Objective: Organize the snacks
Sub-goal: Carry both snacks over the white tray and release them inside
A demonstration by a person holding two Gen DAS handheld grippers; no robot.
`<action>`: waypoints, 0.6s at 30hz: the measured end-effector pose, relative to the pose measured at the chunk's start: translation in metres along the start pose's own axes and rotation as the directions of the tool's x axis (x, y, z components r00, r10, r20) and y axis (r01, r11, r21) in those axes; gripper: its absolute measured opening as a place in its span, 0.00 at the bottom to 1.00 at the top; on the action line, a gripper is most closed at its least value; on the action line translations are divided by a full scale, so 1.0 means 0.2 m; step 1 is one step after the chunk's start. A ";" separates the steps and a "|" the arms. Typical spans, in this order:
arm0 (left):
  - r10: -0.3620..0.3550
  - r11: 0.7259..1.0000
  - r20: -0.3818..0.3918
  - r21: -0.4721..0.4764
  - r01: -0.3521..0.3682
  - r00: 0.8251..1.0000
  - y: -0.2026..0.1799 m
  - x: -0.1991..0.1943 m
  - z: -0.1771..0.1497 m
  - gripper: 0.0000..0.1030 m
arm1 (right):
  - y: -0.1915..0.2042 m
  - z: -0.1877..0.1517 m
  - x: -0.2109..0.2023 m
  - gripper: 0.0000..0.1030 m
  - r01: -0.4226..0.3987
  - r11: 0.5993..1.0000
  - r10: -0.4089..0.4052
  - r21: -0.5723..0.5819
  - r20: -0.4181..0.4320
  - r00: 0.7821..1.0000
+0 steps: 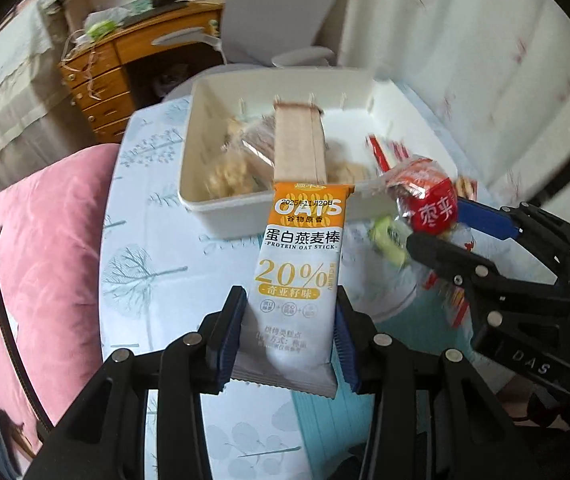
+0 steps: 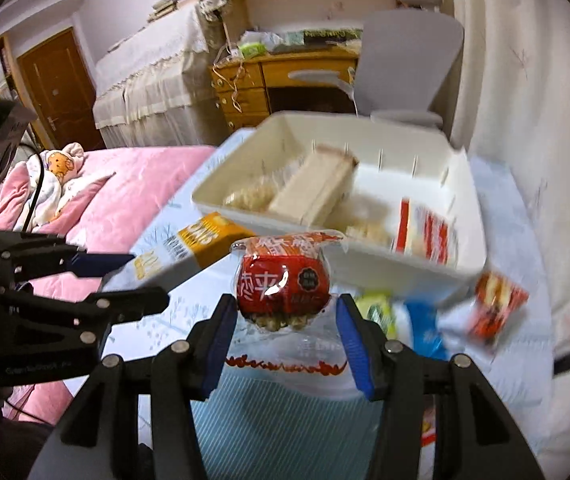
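Note:
My left gripper (image 1: 291, 320) is shut on a white and orange protein oat bar (image 1: 303, 264), held above the table in front of the white bin (image 1: 221, 208). The bar also shows in the right wrist view (image 2: 189, 250). My right gripper (image 2: 283, 320) is shut on a red wrapped snack (image 2: 283, 282), held just before the bin's (image 2: 365, 264) near wall; it shows in the left wrist view (image 1: 431, 204). The bin holds a tan divider (image 1: 299, 144), pale clear-wrapped snacks (image 1: 231, 176) and a red and white packet (image 2: 425, 232).
Loose snacks lie on the tree-print tablecloth (image 1: 145, 264): a green packet (image 2: 377, 312), a blue one (image 2: 425, 328), a red one (image 2: 497, 300). A pink quilt (image 1: 37, 248) lies left. A desk (image 2: 285, 72) and grey chair (image 2: 409, 64) stand behind.

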State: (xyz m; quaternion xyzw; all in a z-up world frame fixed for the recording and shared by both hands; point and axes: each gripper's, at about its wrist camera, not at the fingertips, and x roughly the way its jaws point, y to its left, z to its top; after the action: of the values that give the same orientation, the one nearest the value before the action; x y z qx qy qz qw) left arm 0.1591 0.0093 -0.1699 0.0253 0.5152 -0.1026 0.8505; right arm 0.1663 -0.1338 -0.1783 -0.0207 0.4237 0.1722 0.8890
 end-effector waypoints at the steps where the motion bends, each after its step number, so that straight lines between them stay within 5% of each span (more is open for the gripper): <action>1: 0.002 1.000 0.009 -0.012 -0.002 1.000 0.00 -0.01 0.02 0.40 | -0.01 0.00 -0.02 0.50 -0.005 1.000 0.005 -0.002 0.010 1.000; 14: 0.083 0.984 0.136 -0.170 -0.059 0.987 0.00 -0.02 0.47 0.40 | -0.30 0.31 0.05 0.51 -0.094 0.996 0.094 -0.007 0.090 0.991; 18: 0.021 0.974 0.140 -0.227 0.012 0.990 0.01 0.07 0.63 0.40 | -0.41 0.35 0.15 0.51 -0.124 0.992 0.122 0.017 0.057 0.991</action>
State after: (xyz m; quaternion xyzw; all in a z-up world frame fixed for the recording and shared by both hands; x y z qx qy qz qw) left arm 0.2760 -0.0102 -0.1237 -0.0786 0.4618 -0.0425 0.8825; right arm 0.2615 -0.1887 -0.1650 0.0192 0.4009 0.2230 0.8883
